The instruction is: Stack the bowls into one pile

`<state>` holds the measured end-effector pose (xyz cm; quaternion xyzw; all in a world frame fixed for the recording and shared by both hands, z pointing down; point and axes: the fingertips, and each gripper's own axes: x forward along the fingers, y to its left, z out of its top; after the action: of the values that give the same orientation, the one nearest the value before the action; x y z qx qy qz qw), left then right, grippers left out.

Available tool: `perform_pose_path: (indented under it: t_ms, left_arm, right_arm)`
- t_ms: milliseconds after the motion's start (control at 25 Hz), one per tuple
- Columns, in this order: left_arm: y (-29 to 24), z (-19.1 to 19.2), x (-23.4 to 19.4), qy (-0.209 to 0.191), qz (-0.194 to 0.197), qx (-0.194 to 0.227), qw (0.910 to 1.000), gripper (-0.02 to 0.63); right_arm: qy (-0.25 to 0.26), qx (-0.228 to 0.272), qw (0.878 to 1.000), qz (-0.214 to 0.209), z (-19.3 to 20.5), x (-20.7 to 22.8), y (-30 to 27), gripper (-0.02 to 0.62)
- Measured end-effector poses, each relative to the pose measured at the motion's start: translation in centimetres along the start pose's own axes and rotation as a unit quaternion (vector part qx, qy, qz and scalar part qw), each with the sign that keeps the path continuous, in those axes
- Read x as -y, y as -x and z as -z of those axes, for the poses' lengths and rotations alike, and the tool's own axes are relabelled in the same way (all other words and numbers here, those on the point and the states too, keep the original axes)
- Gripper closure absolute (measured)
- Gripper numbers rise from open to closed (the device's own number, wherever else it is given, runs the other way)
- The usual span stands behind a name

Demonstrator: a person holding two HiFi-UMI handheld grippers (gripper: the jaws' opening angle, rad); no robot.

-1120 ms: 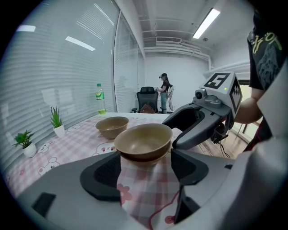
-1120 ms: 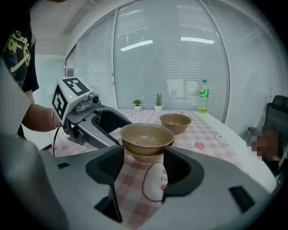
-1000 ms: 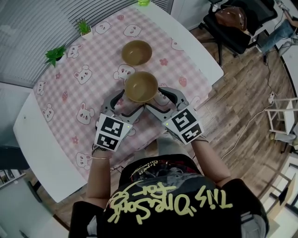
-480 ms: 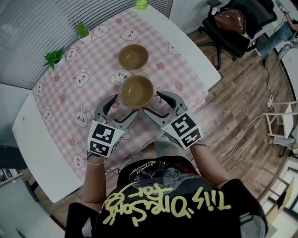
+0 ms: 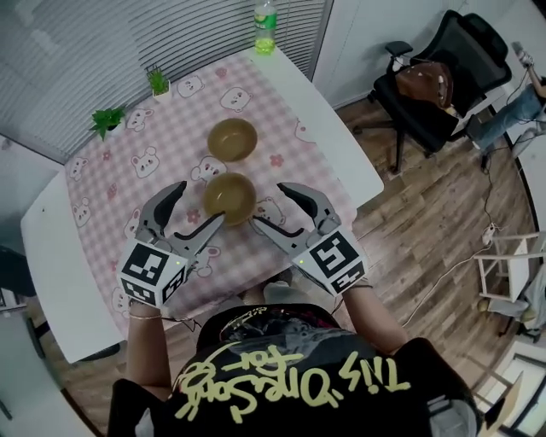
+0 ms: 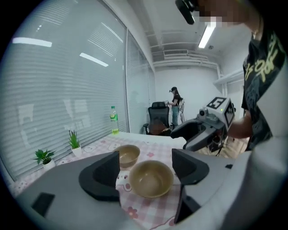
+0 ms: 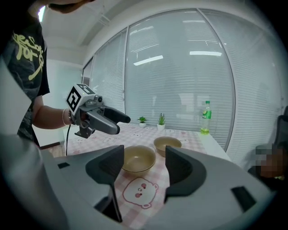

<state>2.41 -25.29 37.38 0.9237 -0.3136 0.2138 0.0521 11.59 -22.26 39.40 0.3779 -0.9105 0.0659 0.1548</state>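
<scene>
Both pairs of jaws stand released, grasping nothing. The near brown bowl (image 5: 229,198) sits just ahead of them, between the left gripper (image 5: 194,207) and the right gripper (image 5: 271,205), on the counter's (image 5: 343,147) pink bear-print cloth (image 5: 166,141). The second bowl (image 5: 233,138) rests beyond it, apart. Farther off stand a green bottle (image 5: 265,26) and two potted plants (image 5: 108,119).

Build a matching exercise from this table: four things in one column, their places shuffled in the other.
Things
1. near bowl
2. far bowl
3. green bottle
4. potted plants

Places
A. far corner of the table
B. between the left gripper and the right gripper
C. table edge beside the blinds
D. just beyond the other bowl, toward the bottle

Pairs: 1-B, 2-D, 3-A, 4-C
</scene>
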Motion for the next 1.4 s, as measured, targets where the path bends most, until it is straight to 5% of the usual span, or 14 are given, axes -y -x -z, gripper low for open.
perform_pose_path:
  t_ms: [160,440,640,960,1400]
  left_arm:
    - [0.8,-3.3,-0.4,0.032,-0.009,0.053,0.9981,0.242]
    - [0.7,-4.2,-2.1,0.032,-0.031,0.064,0.9969,0.242]
    - [-0.1,-5.5,-3.8,0.033,-0.011,0.081,0.9961,0.242]
    - [-3.0,-5.3,-8.4,-0.027,0.005,0.058,0.9979,0.242]
    - [-8.4,0.4,-12.5,-0.034,0.055,0.01,0.9979,0.241]
  right_arm:
    - [0.017,0.021,1.0,-0.011,-1.4,1.5,0.8,0.321]
    - [0.031,0.039,0.999,-0.007,-2.6,3.8,0.8,0.321]
    - [0.035,0.046,0.998,0.013,-3.7,5.5,-0.2,0.321]
    - [0.034,0.032,0.999,0.026,-3.5,7.9,-3.2,0.321]
    - [0.046,-0.029,0.998,0.019,0.6,10.8,-8.0,0.321]
